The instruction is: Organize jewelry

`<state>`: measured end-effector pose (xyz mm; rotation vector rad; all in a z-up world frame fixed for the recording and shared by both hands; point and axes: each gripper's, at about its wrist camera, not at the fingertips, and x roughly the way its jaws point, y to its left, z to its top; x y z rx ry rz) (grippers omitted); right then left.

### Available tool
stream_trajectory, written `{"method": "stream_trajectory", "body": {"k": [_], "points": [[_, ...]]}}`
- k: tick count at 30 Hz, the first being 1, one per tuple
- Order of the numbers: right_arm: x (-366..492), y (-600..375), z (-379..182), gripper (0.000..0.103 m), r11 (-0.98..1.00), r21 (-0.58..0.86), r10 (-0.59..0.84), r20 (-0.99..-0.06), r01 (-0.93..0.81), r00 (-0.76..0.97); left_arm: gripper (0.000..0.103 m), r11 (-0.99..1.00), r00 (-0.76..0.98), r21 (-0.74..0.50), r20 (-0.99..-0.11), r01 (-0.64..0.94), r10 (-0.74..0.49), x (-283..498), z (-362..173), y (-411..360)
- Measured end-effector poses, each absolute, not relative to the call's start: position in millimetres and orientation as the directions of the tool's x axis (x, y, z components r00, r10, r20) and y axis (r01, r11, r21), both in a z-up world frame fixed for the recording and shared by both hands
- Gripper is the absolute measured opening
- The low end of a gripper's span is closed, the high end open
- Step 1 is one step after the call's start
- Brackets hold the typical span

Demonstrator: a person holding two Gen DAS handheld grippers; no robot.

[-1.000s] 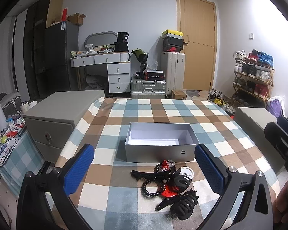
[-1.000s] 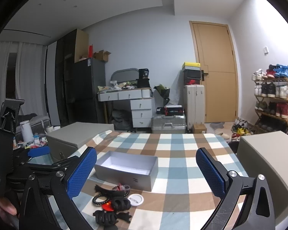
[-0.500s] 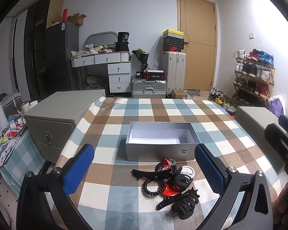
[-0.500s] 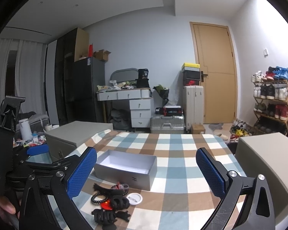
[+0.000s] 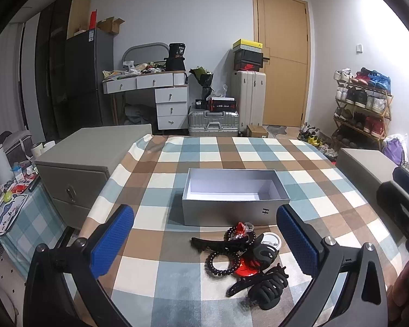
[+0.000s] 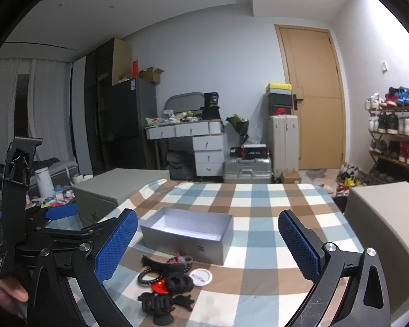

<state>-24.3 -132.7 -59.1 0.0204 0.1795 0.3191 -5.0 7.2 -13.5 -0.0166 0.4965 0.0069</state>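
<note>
An open grey box (image 5: 233,200) with a white inside sits empty on the checked tablecloth (image 5: 161,245); it also shows in the right wrist view (image 6: 188,233). In front of it lies a pile of black hair clips (image 5: 264,286), a black coil hair tie (image 5: 220,263), a bead bracelet (image 5: 233,233), something red (image 5: 244,268) and a white round badge (image 5: 271,241). The pile shows in the right wrist view (image 6: 163,286) too. My left gripper (image 5: 204,245) is open and empty, held above the pile. My right gripper (image 6: 207,248) is open and empty, to the right of the pile.
Grey cabinets stand left (image 5: 90,160) and right (image 5: 365,163) of the table. Behind are a white desk (image 5: 152,92), suitcases (image 5: 214,122), a wooden door (image 5: 282,62) and a shoe rack (image 5: 362,109). A cluttered low table (image 5: 8,201) is at the left.
Both views have shifted only slightly; the box and pile sit a little lower and nearer. Both grippers stay open and nothing on the table has moved.
</note>
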Motion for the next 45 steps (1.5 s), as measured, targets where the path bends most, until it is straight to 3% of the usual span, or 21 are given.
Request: {"method": "stream_trajectory", "body": {"k": [16, 26, 30, 37, 45], "points": [[10, -104, -136, 0.103, 0.836, 0.184, 0.541, -0.433, -0.516, 0.721, 0.102, 0.997, 0.838, -0.021, -0.543, -0.074, 0.05, -4, -44, 46], [13, -90, -160, 0.096, 0.81, 0.216, 0.572, -0.501, -0.546, 0.65, 0.102, 0.995, 0.794, -0.02, -0.604, -0.094, 0.063, -4, -64, 58], [12, -83, -164, 0.085, 0.799, 0.201, 0.578, -0.516, -0.566, 0.632, 0.102, 0.996, 0.79, -0.019, -0.611, -0.085, 0.055, -4, -68, 60], [17, -80, -173, 0.047, 0.801, 0.215, 0.571, -0.555, -0.559, 0.605, 0.102, 0.997, 0.786, -0.036, -0.617, -0.068, 0.031, -2, -68, 63], [10, -103, -156, 0.047, 0.796, 0.238, 0.596, -0.465, -0.556, 0.655, 0.102, 0.996, 0.77, -0.089, -0.634, 0.017, -0.069, 7, -69, 56]]}}
